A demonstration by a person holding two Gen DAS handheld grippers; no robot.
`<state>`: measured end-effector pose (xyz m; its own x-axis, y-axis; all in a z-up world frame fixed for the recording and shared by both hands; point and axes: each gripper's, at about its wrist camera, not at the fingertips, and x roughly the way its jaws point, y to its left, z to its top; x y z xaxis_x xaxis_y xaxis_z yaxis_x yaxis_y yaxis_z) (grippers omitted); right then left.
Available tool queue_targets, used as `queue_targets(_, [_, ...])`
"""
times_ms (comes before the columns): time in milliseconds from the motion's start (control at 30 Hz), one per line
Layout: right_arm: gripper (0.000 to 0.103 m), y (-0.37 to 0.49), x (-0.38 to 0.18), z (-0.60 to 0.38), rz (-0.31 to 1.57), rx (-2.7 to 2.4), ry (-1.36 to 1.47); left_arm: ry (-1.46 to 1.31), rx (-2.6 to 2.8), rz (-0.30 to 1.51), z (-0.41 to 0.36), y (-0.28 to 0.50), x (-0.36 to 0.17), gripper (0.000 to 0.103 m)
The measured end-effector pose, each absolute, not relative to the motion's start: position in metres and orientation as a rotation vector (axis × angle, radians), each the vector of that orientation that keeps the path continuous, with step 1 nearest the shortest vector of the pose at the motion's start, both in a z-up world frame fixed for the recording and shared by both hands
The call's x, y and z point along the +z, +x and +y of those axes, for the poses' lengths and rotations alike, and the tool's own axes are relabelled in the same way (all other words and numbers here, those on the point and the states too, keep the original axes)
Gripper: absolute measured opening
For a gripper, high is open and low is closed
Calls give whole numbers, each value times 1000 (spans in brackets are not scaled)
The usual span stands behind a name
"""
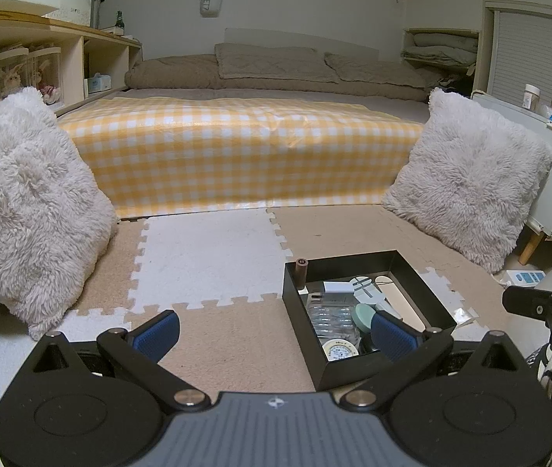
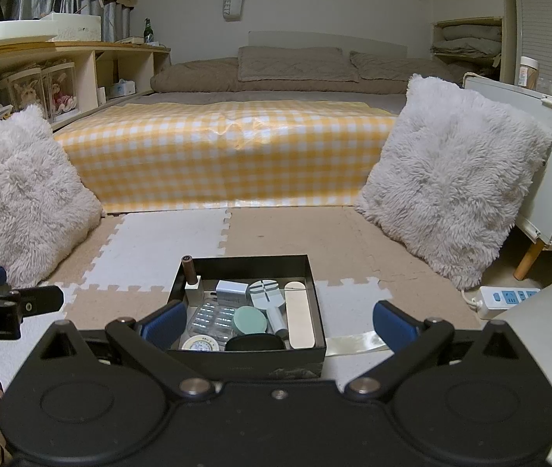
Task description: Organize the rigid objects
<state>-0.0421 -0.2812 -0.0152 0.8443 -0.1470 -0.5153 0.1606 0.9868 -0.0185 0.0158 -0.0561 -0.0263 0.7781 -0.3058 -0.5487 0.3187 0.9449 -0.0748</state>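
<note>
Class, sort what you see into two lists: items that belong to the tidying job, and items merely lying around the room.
Job items:
- black rectangular cardboard box
- brown cylindrical tube
- mint-green round plastic disc
- white charger block
- cream oblong case

Lying about:
- two fluffy white square pillows
- white power strip
- yellow checked cloth

Tape roll (image 2: 200,344) and dark pouch (image 2: 253,343) partly behind box wall (image 2: 248,364).
</note>
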Motion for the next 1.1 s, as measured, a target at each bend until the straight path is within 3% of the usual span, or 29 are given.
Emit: queue_targets(1100, [103,-42,-16,-281,543,-159,27,21,-339,591,-53,17,-26,103])
